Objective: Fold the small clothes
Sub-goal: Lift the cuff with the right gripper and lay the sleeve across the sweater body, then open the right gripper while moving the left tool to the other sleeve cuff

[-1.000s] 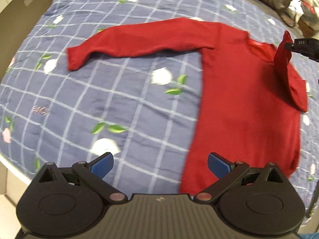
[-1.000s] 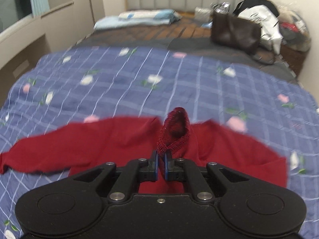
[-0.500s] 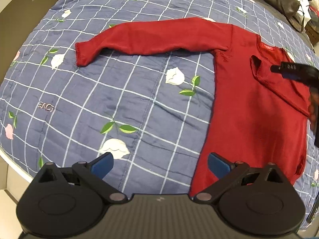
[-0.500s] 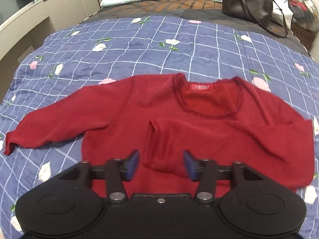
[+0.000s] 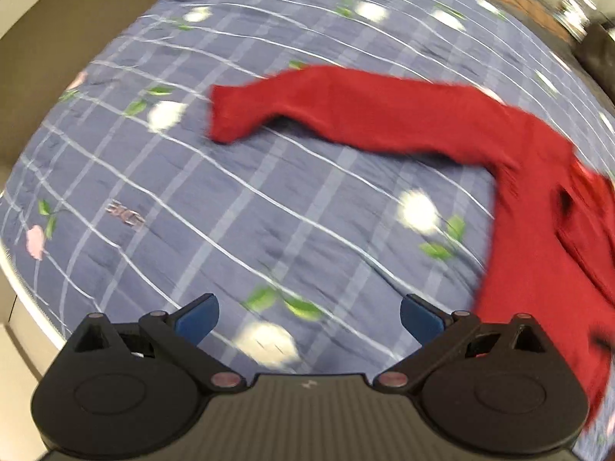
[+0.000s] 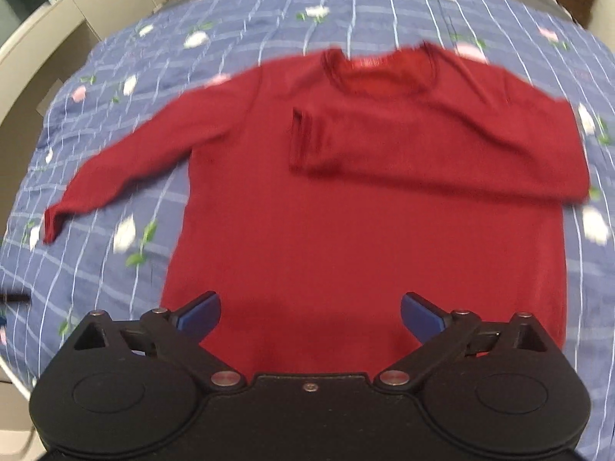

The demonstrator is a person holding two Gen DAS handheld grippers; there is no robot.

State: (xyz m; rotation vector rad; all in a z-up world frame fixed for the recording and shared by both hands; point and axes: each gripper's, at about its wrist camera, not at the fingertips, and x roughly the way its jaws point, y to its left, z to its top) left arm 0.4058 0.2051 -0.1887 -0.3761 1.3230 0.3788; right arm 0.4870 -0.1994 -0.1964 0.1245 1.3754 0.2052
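The left wrist view looks over the left hand-held gripper (image 5: 309,317), its blue-padded jaws spread wide and holding nothing above the blue checked floral bedspread (image 5: 238,199). The red knitted long-sleeved sweater (image 5: 538,230) lies flat on the bed at the right of this picture, and its unfolded sleeve (image 5: 346,109) stretches out across the quilt, ending in a cuff that probably is the next thing to pick up, which would explain the wide jaws pointed that way. The frame is blurred.

The right wrist view shows what the first cannot: the whole garment, neckline (image 6: 380,73) away from the camera, with the other sleeve (image 6: 434,153) already laid across the chest. The right hand-held gripper (image 6: 310,317) hangs wide and empty over the hem, apparently clear of the cloth.
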